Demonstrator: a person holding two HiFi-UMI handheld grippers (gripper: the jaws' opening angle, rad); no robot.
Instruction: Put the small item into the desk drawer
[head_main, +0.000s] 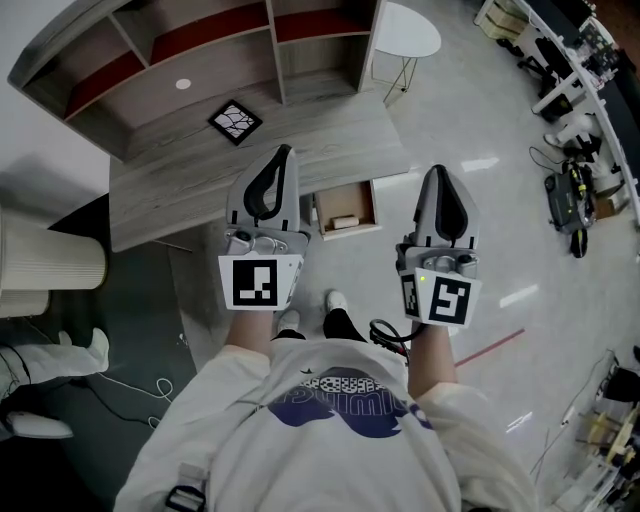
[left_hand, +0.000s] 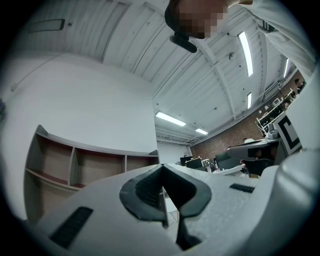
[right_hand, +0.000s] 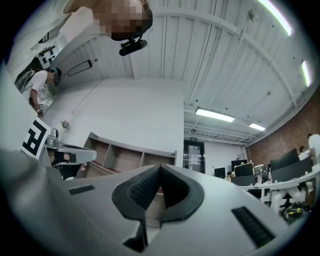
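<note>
The wooden desk (head_main: 190, 185) has its drawer (head_main: 372, 207) pulled out at the front edge. A small pale item (head_main: 345, 221) lies inside the drawer. My left gripper (head_main: 284, 151) is held above the desk's front, left of the drawer, shut with nothing in it. My right gripper (head_main: 437, 170) hovers over the floor to the drawer's right, also shut and empty. In the left gripper view the left gripper (left_hand: 161, 167) points level towards the shelves, its tips meeting. The right gripper (right_hand: 160, 167) shows the same in its own view.
A shelf hutch (head_main: 200, 45) stands at the back of the desk, with a black patterned square (head_main: 235, 122) on the desktop. A white ribbed cylinder (head_main: 50, 265) sits at the left, a white round table (head_main: 408, 30) beyond. Cables (head_main: 385, 335) lie by my feet.
</note>
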